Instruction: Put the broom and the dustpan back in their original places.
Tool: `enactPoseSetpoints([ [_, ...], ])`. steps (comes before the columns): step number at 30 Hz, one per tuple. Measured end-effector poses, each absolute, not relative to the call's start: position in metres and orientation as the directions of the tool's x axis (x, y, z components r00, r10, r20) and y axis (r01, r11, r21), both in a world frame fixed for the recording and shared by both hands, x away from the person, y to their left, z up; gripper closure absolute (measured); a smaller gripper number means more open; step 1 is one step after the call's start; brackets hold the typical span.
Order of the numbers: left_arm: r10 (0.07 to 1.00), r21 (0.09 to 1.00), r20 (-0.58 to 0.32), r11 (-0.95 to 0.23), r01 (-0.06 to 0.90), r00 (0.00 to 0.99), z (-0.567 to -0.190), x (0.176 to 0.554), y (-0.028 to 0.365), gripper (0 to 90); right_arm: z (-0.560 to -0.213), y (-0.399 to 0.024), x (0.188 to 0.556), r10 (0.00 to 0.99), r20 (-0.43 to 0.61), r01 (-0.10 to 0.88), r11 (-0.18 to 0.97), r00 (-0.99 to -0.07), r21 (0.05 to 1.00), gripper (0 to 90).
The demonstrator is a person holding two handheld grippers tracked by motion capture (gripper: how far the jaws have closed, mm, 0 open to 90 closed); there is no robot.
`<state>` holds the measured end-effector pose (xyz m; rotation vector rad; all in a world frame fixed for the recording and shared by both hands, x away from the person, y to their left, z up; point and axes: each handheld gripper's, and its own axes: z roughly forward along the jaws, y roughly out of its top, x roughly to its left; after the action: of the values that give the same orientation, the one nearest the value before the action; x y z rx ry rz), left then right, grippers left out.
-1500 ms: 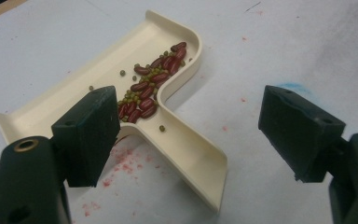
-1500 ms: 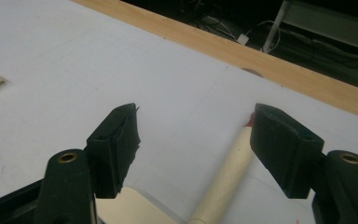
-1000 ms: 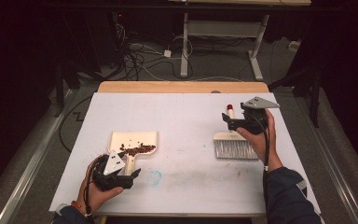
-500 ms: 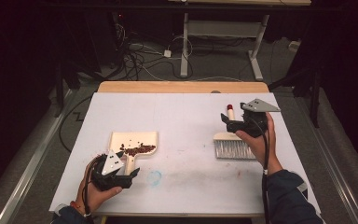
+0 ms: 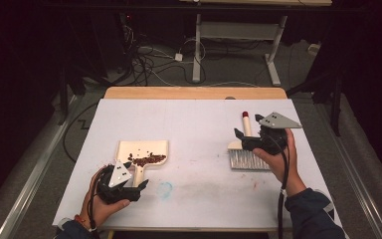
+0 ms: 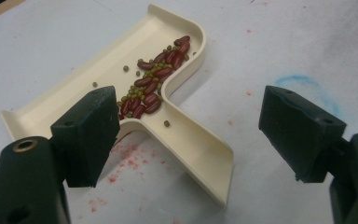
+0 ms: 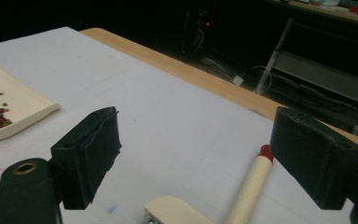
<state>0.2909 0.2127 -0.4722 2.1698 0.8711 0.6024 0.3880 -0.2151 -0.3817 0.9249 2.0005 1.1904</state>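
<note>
A white sheet [image 5: 194,134] covers the table, with a bare wooden strip [image 5: 194,93] along its 12 o'clock edge. A blue smudge [image 5: 165,189] marks the sheet toward 6 o'clock, with faint red stains [image 6: 121,151] near it. Beyond the table at 12 o'clock, tangled cables [image 5: 149,62] lie on the dark floor beside a white metal desk frame [image 5: 234,35].

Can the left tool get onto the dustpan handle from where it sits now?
Probably yes. The left tool is open, the dustpan handle lies between its jaws just ahead, and nothing sits between them; the beans lie farther up the pan.
</note>
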Motion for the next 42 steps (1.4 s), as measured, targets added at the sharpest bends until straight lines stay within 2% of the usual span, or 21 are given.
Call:
enactPoseSetpoints([
  [15, 0.722, 0.742, 0.163, -0.539, 0.399, 0.672, -0.475, 0.292, 0.210, 19.7, -0.381, -0.219, 0.362, 0.790, -0.226, 0.213, 0.407, -0.570, 0.888, 16.6],
  [21, 0.723, 0.750, 0.162, -0.533, 0.392, 0.672, -0.474, 0.292, 0.212, 18.6, -0.381, -0.221, 0.355, 0.787, -0.285, 0.195, 0.450, -0.547, 0.871, 16.8],
  [33, 0.734, 0.767, 0.196, -0.528, 0.365, 0.651, -0.472, 0.290, 0.213, 17.3, -0.387, -0.228, 0.339, 0.774, -0.281, 0.193, 0.457, -0.567, 0.868, 17.1],
  [42, 0.734, 0.768, 0.209, -0.533, 0.357, 0.646, -0.472, 0.289, 0.211, 17.4, -0.399, -0.228, 0.332, 0.741, -0.312, 0.150, 0.484, -0.595, 0.862, 17.0],
])
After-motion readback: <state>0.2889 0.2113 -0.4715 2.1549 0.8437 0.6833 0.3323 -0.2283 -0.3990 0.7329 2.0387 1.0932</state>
